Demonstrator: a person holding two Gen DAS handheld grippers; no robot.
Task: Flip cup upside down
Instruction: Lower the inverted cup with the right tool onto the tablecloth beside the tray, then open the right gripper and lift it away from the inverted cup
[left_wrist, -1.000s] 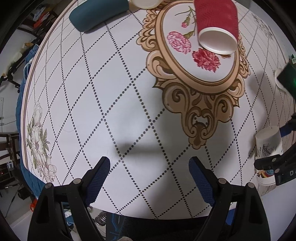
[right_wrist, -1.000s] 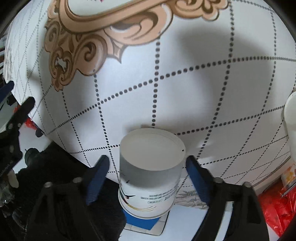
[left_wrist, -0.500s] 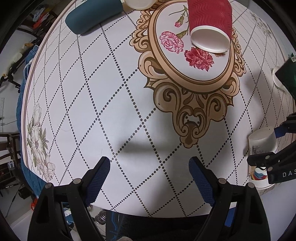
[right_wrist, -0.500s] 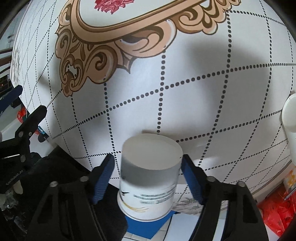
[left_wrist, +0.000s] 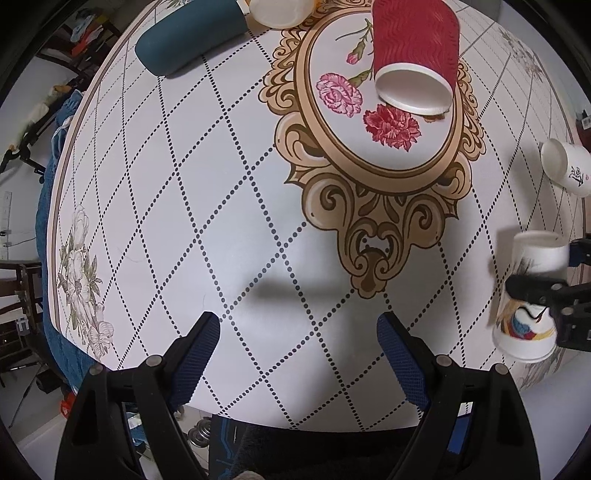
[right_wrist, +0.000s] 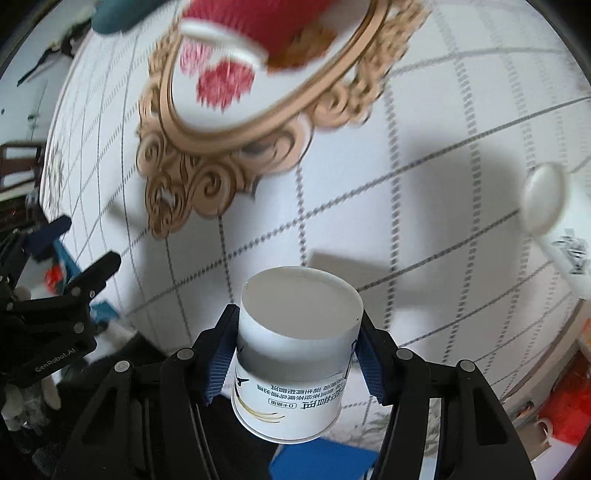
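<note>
The right gripper (right_wrist: 297, 354) is clamped on the white paper cup (right_wrist: 295, 354), its blue pads (right_wrist: 221, 360) pressing the wall from both sides about halfway up. That mid-height pinch makes sense for a flip: it gives the wrist a balanced axis to roll the cup about without crushing the rim. The cup's flat closed base faces the camera and its wider rim hangs toward the table edge, and the print on it reads upside down, so it looks already inverted or close to it. The cup appears to be lifted clear of the table (right_wrist: 369, 184), though the blur in the right wrist view makes that hard to confirm. Seen from the left wrist view, the same cup (left_wrist: 528, 295) sits at the table's near right edge, held from the side by the right tool.

The left gripper (left_wrist: 297, 354) hovers over bare tablecloth with its fingers spread wide, holding nothing, well apart from the cup. Farther out, a red paper cup (left_wrist: 415, 55) lies on the floral medallion, and another white cup (left_wrist: 565, 166) lies on its side near the right edge.
</note>
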